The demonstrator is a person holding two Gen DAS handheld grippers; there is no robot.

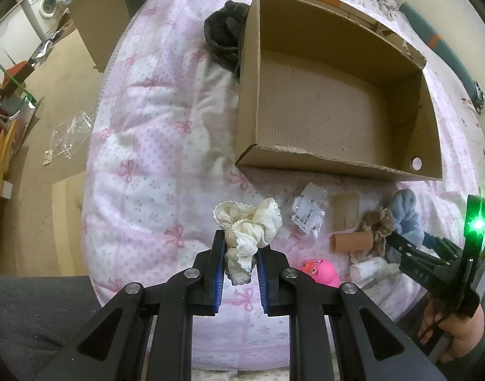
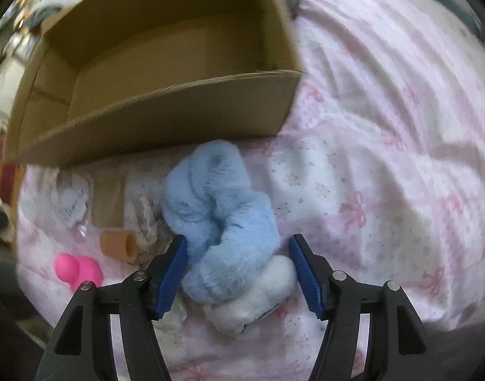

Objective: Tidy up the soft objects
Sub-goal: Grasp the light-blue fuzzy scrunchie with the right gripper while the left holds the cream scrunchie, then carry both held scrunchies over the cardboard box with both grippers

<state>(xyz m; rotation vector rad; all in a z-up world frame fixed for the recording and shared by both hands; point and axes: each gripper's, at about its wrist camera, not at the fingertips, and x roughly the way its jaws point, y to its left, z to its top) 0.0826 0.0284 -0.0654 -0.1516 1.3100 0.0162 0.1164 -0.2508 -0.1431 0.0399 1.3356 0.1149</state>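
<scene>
Left tongs (image 1: 239,254) clamped on white frilly cloth (image 1: 249,222) above the bed (image 1: 153,158) | right tongs (image 2: 237,266) spread wide around blue fuzzy sock (image 2: 217,222), not gripping | cardboard box (image 1: 337,101) just behind, nothing soft inside

Left gripper (image 1: 239,254) fingers pinched nearly together, right gripper (image 2: 237,270) fingers spread wide
</scene>
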